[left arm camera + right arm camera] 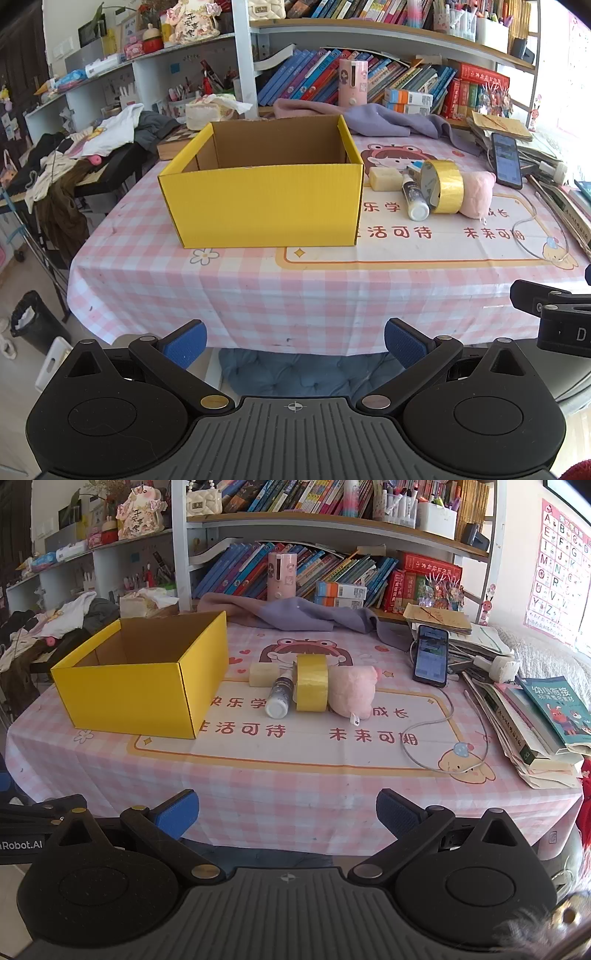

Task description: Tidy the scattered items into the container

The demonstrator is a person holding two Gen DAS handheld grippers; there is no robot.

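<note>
An open yellow cardboard box [262, 206] [133, 698] stands on the pink checked table; what shows of its inside is bare. Right of it lie a pale soap bar [385, 178] [263, 674], a white bottle [414, 197] [279, 698], a yellow tape roll [443, 185] [312, 686] and a pink plush toy [477, 194] [352, 692], close together. My left gripper [294, 341] is open and empty before the table's front edge. My right gripper [286, 812] is open and empty, also at the front edge.
A phone [430, 653] with a white cable [443, 738] lies right of the items. Stacked books [532, 720] line the table's right side. A purple cloth [295, 613] lies at the back before bookshelves. Clothes [92, 147] pile on the left.
</note>
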